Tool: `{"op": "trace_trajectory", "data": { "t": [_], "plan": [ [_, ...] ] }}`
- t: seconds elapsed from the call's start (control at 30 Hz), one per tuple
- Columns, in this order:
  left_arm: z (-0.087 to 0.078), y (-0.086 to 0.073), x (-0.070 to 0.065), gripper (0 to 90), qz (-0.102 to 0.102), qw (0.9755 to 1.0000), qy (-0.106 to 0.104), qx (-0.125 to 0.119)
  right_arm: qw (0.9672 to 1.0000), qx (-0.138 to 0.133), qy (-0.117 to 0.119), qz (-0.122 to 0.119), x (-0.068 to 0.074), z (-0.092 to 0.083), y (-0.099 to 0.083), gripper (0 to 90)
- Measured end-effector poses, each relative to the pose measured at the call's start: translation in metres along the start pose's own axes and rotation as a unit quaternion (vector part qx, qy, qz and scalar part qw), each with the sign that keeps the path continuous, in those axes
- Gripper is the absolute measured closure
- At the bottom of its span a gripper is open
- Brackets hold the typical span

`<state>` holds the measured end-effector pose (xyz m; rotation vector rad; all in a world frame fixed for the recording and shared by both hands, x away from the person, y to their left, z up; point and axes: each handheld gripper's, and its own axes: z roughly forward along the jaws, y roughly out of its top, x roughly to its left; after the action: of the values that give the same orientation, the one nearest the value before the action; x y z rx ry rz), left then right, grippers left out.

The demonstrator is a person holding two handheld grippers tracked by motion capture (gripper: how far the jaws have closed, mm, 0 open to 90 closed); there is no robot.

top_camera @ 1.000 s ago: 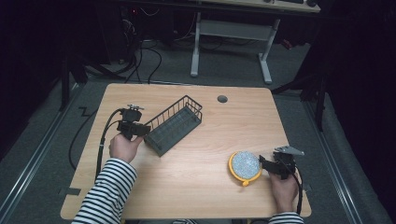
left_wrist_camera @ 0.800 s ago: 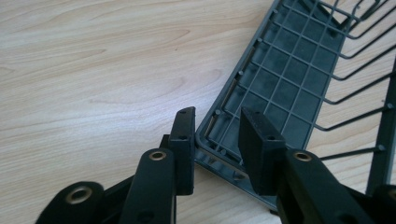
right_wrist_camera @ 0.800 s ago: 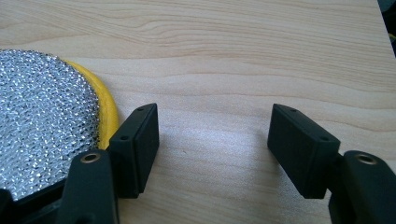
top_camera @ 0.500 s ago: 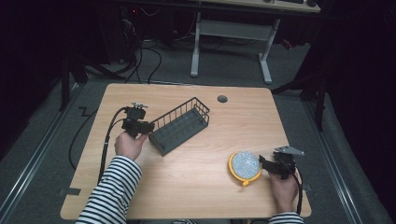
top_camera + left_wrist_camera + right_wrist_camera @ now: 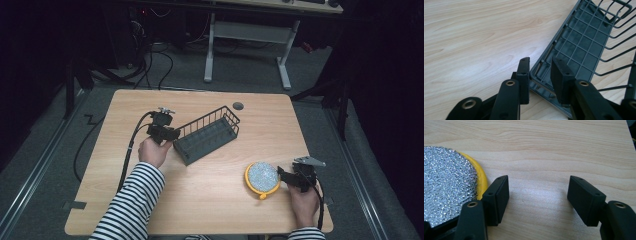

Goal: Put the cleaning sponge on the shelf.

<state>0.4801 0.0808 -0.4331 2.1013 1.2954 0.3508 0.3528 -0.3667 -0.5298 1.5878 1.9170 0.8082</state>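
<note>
A light wooden table carries a dark wire basket and a round yellow scrubber with a silvery mesh top; the basket lies slantwise left of the table's middle, the scrubber near the right front edge, well apart from it. The left gripper sits at the basket's near left end, held by a hand in a striped sleeve; a black cable trails from it toward the table's front; in the left gripper view the jaws stand narrowly apart, one on each side of the basket's corner rim, the left jaw outside on the wood, the right jaw over the grid floor; whether the pads press the rim cannot be told. The right gripper rests just beside the scrubber's right edge, with the other hand behind it and a grey plate on top; in the right gripper view its jaws are spread wide over bare wood, holding nothing; the left jaw is just beside the scrubber's yellow rim; the mesh lies left of it.
</note>
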Motion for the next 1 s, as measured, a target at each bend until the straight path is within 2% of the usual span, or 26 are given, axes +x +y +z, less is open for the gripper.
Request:
{"op": "trace_trajectory", "data": {
  "t": [0.2, 0.47, 0.87, 1.0],
  "plan": [
    [0.007, 0.005, -0.015, 69.6, 0.013, 0.9998, -0.014, -0.003, 1.0000, 0.000, 0.000, 0.000, 0.000, 0.000, 0.000, 34.1],
    [0.011, 0.007, -0.027, 69.5, 0.025, 0.9993, -0.027, -0.006, 1.0000, 0.000, 0.000, 0.000, 0.000, 0.000, 0.000, 34.1],
    [0.010, 0.003, -0.047, 69.3, 0.051, 0.9977, -0.045, -0.005, 1.0000, 0.000, 0.000, 0.000, 0.000, 0.000, 0.000, 34.1],
    [0.009, -0.001, -0.054, 69.0, 0.057, 0.9970, -0.052, -0.012, 1.0000, 0.000, 0.000, 0.000, 0.000, 0.000, 0.000, 34.1]
  ]
}}
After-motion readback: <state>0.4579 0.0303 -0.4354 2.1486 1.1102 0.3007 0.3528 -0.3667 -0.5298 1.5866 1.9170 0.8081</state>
